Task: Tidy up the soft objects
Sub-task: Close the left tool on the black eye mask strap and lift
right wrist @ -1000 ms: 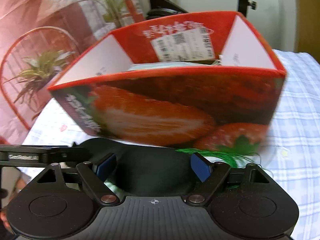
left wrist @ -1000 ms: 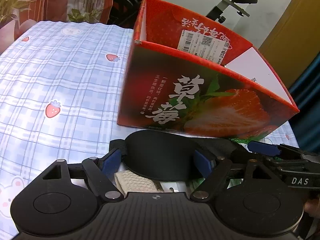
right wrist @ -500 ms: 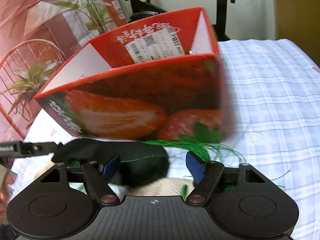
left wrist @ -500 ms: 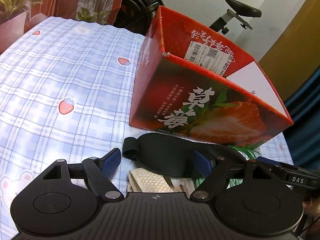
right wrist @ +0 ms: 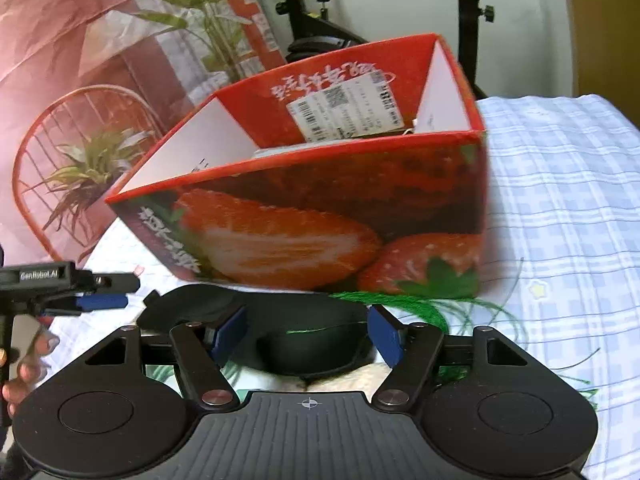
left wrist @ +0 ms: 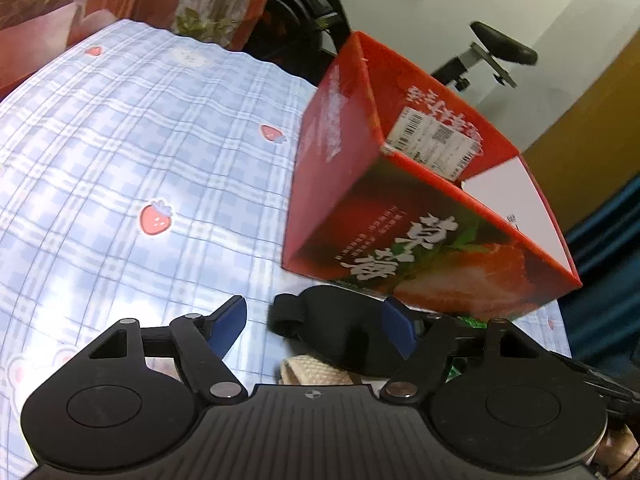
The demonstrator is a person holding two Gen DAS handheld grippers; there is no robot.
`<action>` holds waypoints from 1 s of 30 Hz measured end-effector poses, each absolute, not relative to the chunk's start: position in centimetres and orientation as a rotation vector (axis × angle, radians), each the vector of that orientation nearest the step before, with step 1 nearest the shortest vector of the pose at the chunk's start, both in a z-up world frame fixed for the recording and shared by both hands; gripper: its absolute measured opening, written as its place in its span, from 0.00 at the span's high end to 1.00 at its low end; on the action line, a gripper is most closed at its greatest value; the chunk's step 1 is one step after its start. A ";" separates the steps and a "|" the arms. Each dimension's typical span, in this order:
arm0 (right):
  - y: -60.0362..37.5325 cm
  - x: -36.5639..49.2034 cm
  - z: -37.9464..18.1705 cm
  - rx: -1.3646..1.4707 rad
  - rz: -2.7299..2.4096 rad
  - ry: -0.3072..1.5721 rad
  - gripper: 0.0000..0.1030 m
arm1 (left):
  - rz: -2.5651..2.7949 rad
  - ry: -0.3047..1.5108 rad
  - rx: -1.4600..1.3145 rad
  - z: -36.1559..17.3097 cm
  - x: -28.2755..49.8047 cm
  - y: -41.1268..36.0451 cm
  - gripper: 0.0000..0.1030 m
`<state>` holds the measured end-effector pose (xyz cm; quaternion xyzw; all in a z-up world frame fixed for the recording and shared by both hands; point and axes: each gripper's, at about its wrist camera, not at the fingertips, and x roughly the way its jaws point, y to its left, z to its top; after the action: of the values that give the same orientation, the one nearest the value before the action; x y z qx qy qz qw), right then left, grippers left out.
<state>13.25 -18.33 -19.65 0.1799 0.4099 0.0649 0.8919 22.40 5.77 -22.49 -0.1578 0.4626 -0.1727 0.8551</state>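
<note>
Left wrist view: a red strawberry box point(left wrist: 424, 216) is seen at centre right on a blue checked cloth point(left wrist: 120, 168) printed with small strawberries. Large white Chinese characters "草莓" are printed on its near wall, and a white barcode label point(left wrist: 436, 140) is stuck inside the far wall; its print is too small to be read.

A black eye mask point(left wrist: 340, 328) lies flat just below the box, its long axis running left to right across the frame, a strap loop at its left end. A beige knitted cloth point(left wrist: 312, 372) is partly covered by it.

The left gripper point(left wrist: 314, 322) has just been closing; the mask's left end lies between its jaws, unpressed.

In the right wrist view, "GenRobot.AI" can be read at far left. The right gripper point(right wrist: 306, 334) has also been closing around the mask point(right wrist: 312, 344); contact cannot be told. Green threads point(right wrist: 400, 304) lie beside it.
</note>
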 end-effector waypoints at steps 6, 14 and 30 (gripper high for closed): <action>-18.3 13.8 -20.9 0.392 0.098 0.913 0.36 | -0.342 1.043 -0.307 -24.3 22.9 4.6 0.24; -17.4 14.2 -21.4 0.389 0.088 0.940 0.35 | -0.382 1.028 -0.283 -25.0 23.7 2.8 0.22; -16.5 13.9 -21.2 0.487 0.121 0.951 0.34 | -0.433 0.956 -0.221 -22.9 22.2 2.8 0.83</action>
<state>13.89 -16.51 -21.16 0.2319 0.4530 0.0574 0.8589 22.24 2.81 -22.86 -0.1051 0.4556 -0.2063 0.8595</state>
